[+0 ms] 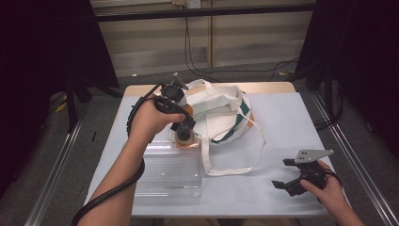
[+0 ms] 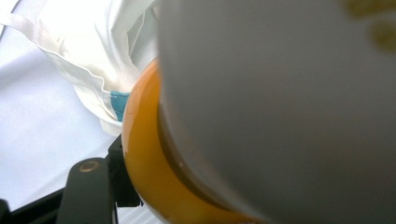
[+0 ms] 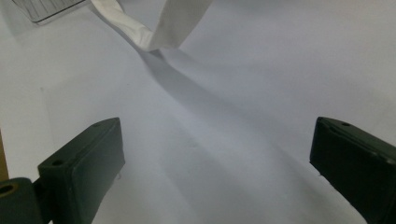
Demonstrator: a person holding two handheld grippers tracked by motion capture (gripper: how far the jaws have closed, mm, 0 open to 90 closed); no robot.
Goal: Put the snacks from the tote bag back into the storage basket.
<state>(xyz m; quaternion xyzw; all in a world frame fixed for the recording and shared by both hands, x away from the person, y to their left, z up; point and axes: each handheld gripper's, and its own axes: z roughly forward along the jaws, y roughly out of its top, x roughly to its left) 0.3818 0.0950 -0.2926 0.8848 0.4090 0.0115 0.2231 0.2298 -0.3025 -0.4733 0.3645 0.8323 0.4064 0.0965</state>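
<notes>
Right tool (image 1: 286, 175) sits nearest, at the near right corner of the counter (image 1: 291, 122), jaws spread wide w/ nothing between them; in the right gripper view only bare white counter lies between the two black pads (image 3: 84, 158). Grey three-cornered plate on top, cable trailing off toward the person's right hand (image 1: 329, 190).

Left tool (image 1: 184, 129) points down near the counter's middle, clamped on a bottle (image 1: 184, 136). Left hand (image 1: 150, 117) grips it from above, forearm coming up from the near edge.

Bottle: orange/amber body w/ a pale grey-white part against it; in the left gripper view the body (image 2: 144, 163) bulges out beside the pale part, very close and blurred, so can't tell if that part is a cap or a label. Bottle is held just over the far edge of a clear plastic tray (image 1: 169, 172); can't tell whether it touches the rim. Nothing visible inside the tray.

Just beyond the bottle, a white cloth bag (image 1: 221, 113) w/ dark green trim lies slumped, mouth toward the left tool. One long strap (image 1: 230, 170) loops out across the counter, near the tray's right side. Bag contents can't be made out.
</notes>
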